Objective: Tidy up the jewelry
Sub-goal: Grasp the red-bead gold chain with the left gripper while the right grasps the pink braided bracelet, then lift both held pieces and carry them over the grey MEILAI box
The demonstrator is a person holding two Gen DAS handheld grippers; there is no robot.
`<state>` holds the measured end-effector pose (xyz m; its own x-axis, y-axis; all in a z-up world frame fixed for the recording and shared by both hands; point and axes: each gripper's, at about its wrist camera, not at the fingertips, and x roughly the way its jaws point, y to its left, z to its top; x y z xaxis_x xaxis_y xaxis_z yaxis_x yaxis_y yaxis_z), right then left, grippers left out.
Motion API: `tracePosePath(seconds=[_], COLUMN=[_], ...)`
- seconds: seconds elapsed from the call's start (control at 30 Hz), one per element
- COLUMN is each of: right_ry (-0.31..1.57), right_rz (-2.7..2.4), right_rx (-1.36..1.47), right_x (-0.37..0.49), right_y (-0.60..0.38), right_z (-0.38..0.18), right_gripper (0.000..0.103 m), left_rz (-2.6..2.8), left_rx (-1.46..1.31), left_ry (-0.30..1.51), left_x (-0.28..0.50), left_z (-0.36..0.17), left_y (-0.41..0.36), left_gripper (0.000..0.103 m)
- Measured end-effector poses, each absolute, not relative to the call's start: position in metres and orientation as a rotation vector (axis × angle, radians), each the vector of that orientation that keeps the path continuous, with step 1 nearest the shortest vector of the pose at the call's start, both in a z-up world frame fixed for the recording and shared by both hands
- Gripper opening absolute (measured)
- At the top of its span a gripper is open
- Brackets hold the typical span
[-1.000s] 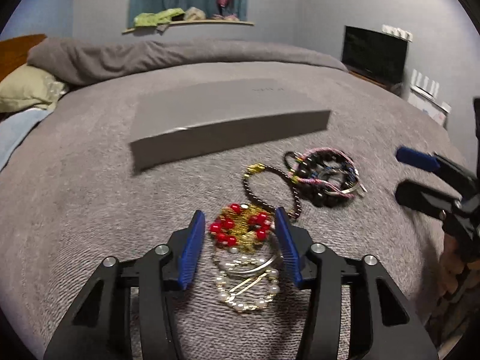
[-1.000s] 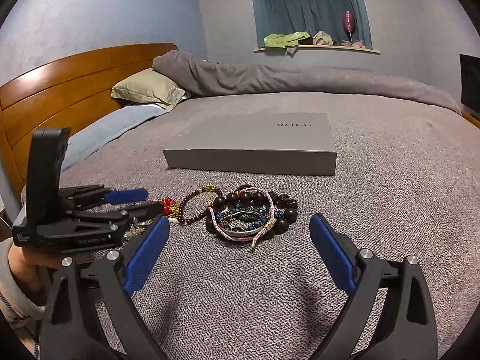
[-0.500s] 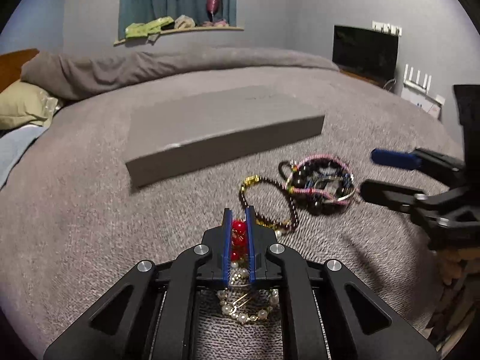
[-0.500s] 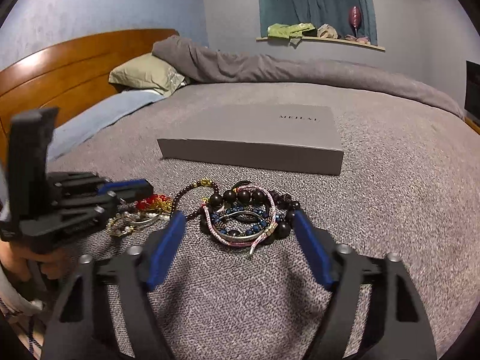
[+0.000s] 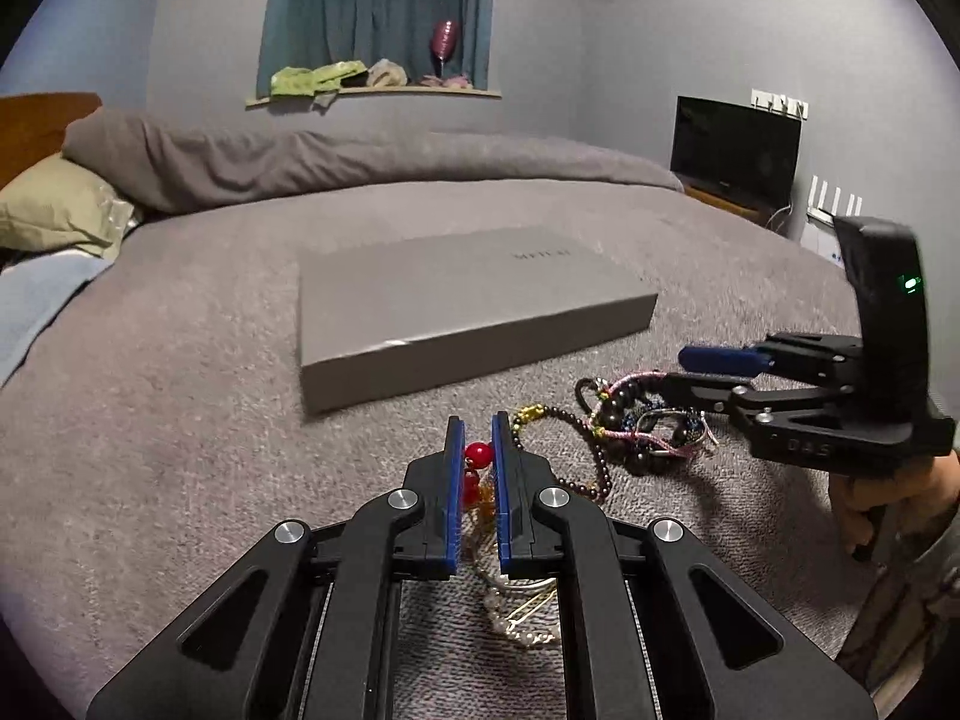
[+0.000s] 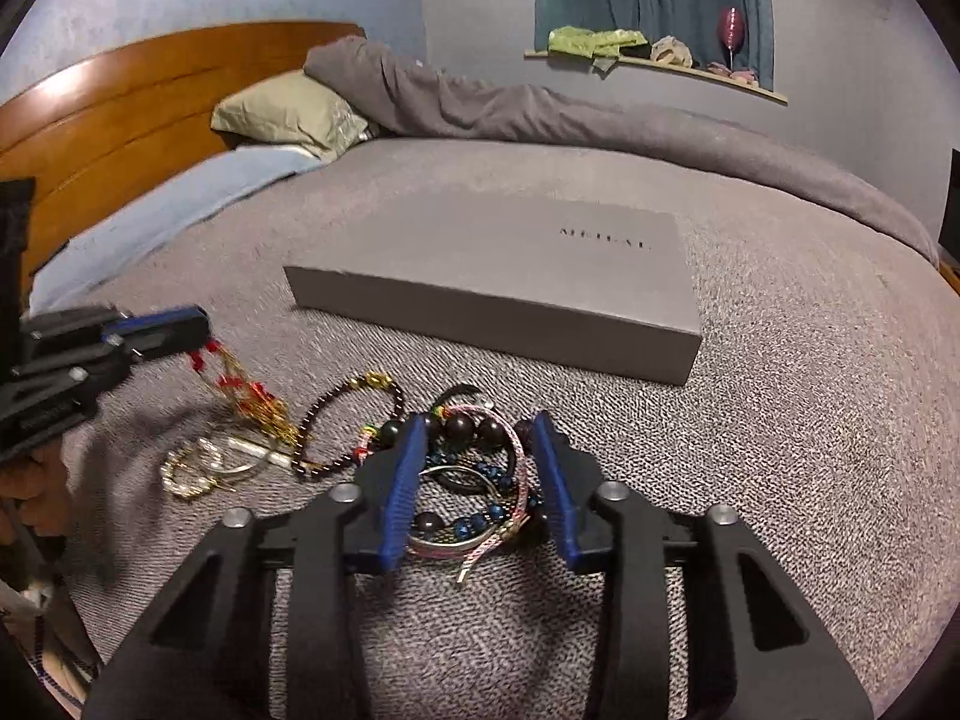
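My left gripper is shut on a red-and-gold beaded piece, held a little above the grey bedspread. From the right wrist view, that piece dangles from the left gripper down to the bed. My right gripper straddles a tangled pile of bracelets with dark beads, blue beads and pink cord. Its jaws are closing, and the pile lies between the pads with small gaps at the sides. A dark bead bracelet with a gold clasp lies just left of the pile.
A flat grey closed box lies on the bed beyond the jewelry. Pearl and gold pieces sit on the bedspread at the near left. Pillows and a wooden headboard are far left; a television stands at the right.
The left gripper closed on the red-and-gold piece and lifted it off the bed. The right gripper moved forward over the bracelet pile and its jaws narrowed around it.
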<state>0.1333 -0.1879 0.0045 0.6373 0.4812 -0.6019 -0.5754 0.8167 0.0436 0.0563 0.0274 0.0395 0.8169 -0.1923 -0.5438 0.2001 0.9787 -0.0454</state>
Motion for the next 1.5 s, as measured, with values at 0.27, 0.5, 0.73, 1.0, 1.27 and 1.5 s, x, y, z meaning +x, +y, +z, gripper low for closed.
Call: tracePosePath(seconds=[0.27, 0.5, 0.73, 1.0, 1.27, 1.5], right_ry=[0.627, 0.515, 0.445, 0.437, 0.583, 0.631], right_rz=[0.623, 0.657, 0.672, 0.679, 0.681, 0.634], right_rx=[-0.135, -0.061, -0.006, 0.020, -0.107, -0.216], right_x=[0.134, 0.123, 0.125, 0.132, 0.138, 0.140], right_y=[-0.193, -0.206, -0.213, -0.218, -0.200, -0.181], right_z=[0.007, 0.035, 0.059, 0.067, 0.033, 0.010], right_gripper=[0.000, 0.000, 0.000, 0.000, 0.017, 0.023], left_rz=[-0.220, -0.245, -0.274, -0.269, -0.264, -0.266], left_rx=[0.005, -0.022, -0.078, -0.074, -0.056, -0.062], left_ry=[0.541, 0.483, 0.440, 0.414, 0.412, 0.410], left_x=[0.054, 0.048, 0.048, 0.049, 0.051, 0.049], left_z=[0.050, 0.069, 0.082, 0.087, 0.089, 0.091], left_y=[0.030, 0.037, 0.047, 0.048, 0.048, 0.049], left_gripper=[0.009, 0.009, 0.009, 0.009, 0.009, 0.010])
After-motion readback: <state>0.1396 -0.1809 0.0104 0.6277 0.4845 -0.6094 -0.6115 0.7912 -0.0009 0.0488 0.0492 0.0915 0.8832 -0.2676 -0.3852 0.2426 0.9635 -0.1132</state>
